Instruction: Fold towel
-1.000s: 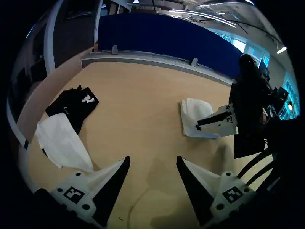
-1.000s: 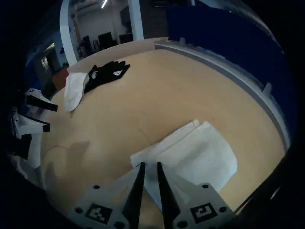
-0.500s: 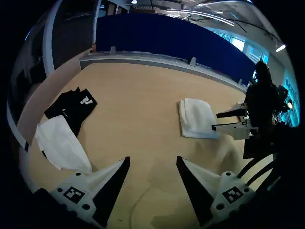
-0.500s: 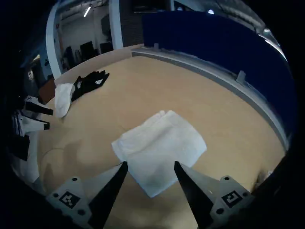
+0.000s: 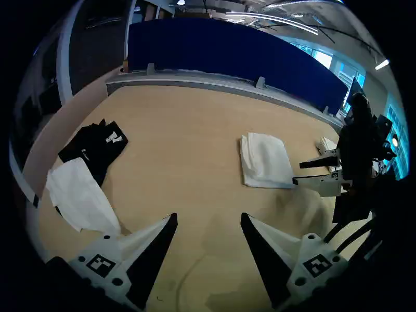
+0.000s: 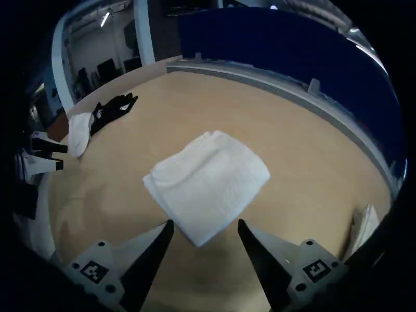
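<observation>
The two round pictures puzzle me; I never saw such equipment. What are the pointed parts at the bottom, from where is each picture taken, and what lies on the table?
A person holds a two-finger gripper in each hand, and a fisheye camera rides on each. The left gripper view looks along the left gripper; the right gripper view looks along the right gripper. The pointed parts are their fingers. Both grippers are open and hold nothing. On the wooden table lie a folded white towel, in front of the right gripper, and farther off a black garment beside a loose white cloth.
</observation>
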{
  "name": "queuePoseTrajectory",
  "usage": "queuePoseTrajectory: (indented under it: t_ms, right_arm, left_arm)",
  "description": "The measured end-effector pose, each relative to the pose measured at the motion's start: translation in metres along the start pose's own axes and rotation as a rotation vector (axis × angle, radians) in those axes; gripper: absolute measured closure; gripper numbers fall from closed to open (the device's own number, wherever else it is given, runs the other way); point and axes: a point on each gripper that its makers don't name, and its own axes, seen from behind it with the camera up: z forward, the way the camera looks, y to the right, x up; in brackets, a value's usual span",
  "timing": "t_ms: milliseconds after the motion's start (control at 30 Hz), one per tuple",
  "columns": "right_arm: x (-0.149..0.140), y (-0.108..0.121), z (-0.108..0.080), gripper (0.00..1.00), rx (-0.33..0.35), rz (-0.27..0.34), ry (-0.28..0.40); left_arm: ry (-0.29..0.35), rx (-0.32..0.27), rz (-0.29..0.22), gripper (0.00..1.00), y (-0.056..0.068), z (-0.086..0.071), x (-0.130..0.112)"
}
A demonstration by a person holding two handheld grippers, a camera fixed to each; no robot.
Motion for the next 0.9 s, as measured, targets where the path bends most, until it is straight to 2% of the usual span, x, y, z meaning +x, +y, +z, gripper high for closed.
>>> queuePoseTrajectory:
  t_ms: [233, 367, 500, 633, 833, 900]
  right_arm:
    - [-0.012, 0.0, 0.001, 0.07, -0.003, 0.002, -0.03]
    - [-0.02, -0.002, 0.004, 0.21, 0.001, 0.014, -0.052]
    - [-0.026, -0.002, 0.007, 0.26, -0.005, 0.037, -0.061]
    - [-0.028, -0.005, 0.01, 0.41, -0.001, 0.059, -0.061]
    - [-0.03, -0.006, 0.013, 0.59, -0.004, 0.08, -0.063]
    - [-0.03, -0.007, 0.014, 0.68, -0.004, 0.085, -0.062]
  left_arm:
    - [0.001, 0.002, 0.001, 0.1, 0.001, -0.001, 0.0]
    - [0.001, 0.003, 0.0, 0.1, 0.0, -0.001, -0.001]
    - [0.001, 0.002, -0.002, 0.1, 0.0, -0.002, -0.002]
    - [0.002, 0.002, -0.003, 0.1, -0.001, -0.002, -0.002]
    - [0.002, -0.001, -0.004, 0.1, 0.0, -0.004, -0.003]
    - [0.002, -0.001, -0.004, 0.1, 0.0, -0.004, -0.004]
